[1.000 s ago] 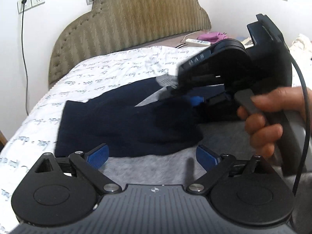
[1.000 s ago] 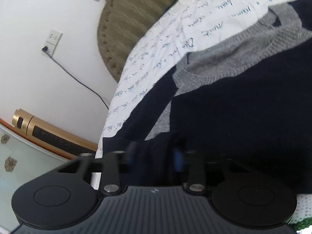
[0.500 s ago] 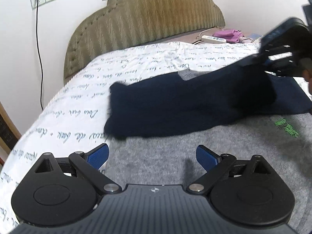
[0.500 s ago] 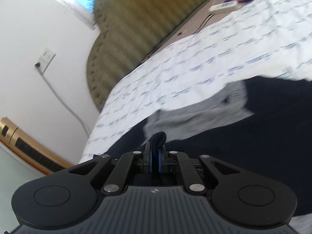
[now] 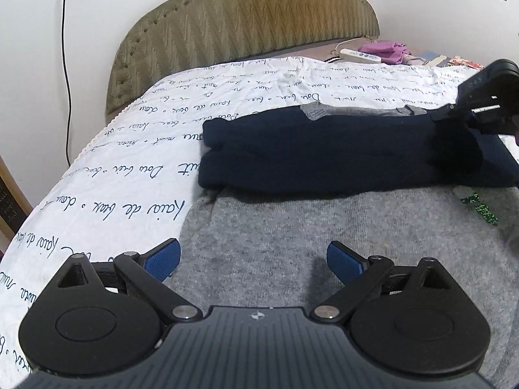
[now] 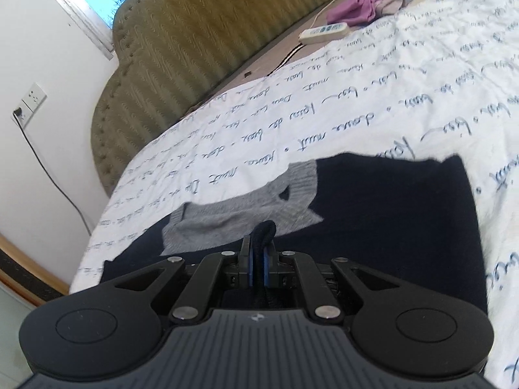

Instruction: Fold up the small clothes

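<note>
A small sweater lies on the bed, grey in its lower body [image 5: 324, 236] and navy in its upper part [image 5: 324, 155] with a grey collar [image 6: 246, 210]. A navy sleeve is folded across the chest. My left gripper [image 5: 253, 259] is open and empty, low over the grey hem. My right gripper [image 6: 258, 259] is shut on the navy sleeve cuff [image 6: 264, 230] and holds it over the navy chest just below the collar. It also shows at the right edge of the left wrist view [image 5: 480, 110].
The white bedsheet [image 5: 129, 175] with dark script covers the bed. An olive padded headboard [image 5: 246, 19] stands behind. A white remote [image 6: 324, 30] and purple cloth [image 6: 356, 6] lie on the ledge by the headboard. A wall socket with a cable [image 5: 66, 16] is on the left.
My right gripper has pulled the navy sleeve from left to right across the sweater's chest. My left gripper has stayed open over the grey hem as its view swung right.
</note>
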Tool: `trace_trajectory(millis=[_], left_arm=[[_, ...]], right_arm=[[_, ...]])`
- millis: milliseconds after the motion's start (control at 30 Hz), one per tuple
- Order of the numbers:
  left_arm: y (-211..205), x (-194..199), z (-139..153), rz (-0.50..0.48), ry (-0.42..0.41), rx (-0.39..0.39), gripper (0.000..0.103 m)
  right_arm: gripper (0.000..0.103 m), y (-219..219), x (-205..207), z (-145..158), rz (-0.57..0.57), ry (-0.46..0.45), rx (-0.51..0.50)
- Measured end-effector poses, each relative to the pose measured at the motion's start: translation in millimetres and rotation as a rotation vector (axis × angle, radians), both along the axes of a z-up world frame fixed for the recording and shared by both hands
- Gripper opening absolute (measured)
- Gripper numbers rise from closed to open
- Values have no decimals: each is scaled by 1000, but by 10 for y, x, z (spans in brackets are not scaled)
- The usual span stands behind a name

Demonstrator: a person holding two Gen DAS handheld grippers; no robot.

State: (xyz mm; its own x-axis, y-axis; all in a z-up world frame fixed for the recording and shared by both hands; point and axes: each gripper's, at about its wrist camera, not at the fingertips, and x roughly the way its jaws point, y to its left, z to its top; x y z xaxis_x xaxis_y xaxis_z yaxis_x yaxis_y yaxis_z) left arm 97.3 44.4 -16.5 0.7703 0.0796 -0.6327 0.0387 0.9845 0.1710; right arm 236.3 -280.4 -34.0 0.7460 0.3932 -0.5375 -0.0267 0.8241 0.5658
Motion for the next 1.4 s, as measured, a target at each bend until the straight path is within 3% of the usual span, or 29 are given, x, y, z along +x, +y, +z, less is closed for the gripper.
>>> trace_trajectory(millis=[167, 333, 433, 533, 633, 767, 867, 900, 1000, 1167, 1267, 1400], left_arm=[[-42, -25, -31, -10, 8, 11, 98], [-44, -34, -15, -11, 9, -5, 98], [-61, -46, -12, -9, 9, -9, 98], [-79, -61, -10, -5, 16, -21, 98], [-93, -102, 8, -2, 21, -28, 98], [-90, -167, 24, -1, 21, -26, 99], [-81, -204, 27, 4, 23, -34, 99], [-80, -220, 31, 8, 25, -39, 99], [-71, -298, 54, 8, 23, -47, 99], [-36, -538, 78, -14, -10, -7, 99], [34, -713, 60, -27, -22, 15, 99], [183, -940, 14, -16, -14, 10, 99]], right_arm=[[12, 114, 69, -49, 9, 15, -119], [15, 147, -231, 133, -133, -85, -269], [15, 270, -404, 188, -28, -123, -291], [17, 469, -407, 71, 69, -49, -399], [17, 497, -417, -26, 5, -3, -498], [21, 433, -682, 138, 1, -54, -450], [51, 472, -892, 169, 34, -65, -486], [54, 480, -951, 141, 44, -58, -502], [54, 454, -1124, 94, 44, -38, -506], [54, 361, -1595, 78, 37, -36, -390], [65, 384, -1899, 50, 50, -44, -385], [66, 430, -2237, -31, 72, -31, -382]])
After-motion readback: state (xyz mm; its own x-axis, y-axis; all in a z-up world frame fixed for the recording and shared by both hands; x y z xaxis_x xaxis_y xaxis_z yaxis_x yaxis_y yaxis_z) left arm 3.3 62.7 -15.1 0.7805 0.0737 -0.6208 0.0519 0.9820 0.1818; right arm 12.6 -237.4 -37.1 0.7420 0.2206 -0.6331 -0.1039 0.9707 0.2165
